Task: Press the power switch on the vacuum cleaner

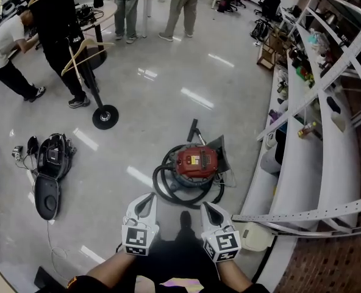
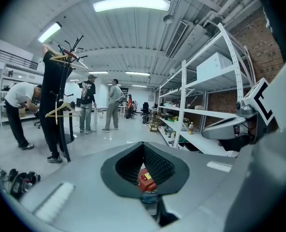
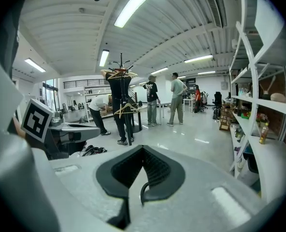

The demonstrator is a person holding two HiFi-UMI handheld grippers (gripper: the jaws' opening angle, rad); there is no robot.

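A red canister vacuum cleaner (image 1: 196,162) sits on the glossy floor with its black hose (image 1: 168,191) coiled around it. In the head view both grippers are held low, just short of it and not touching it. My left gripper (image 1: 146,202) is shut and empty, off the hose's near left side. Through the hollow behind its jaw tips, the left gripper view shows part of the red vacuum cleaner (image 2: 145,180). My right gripper (image 1: 210,209) is also shut and empty, near the hose's right side. A curve of black hose (image 3: 144,191) shows in its view. The power switch is too small to tell.
White metal shelving (image 1: 327,163) runs along the right, with a white round object (image 1: 255,237) at its foot. A black machine (image 1: 49,166) with cables lies at the left. A coat stand's base (image 1: 105,116) stands beyond it. Several people stand at the far end.
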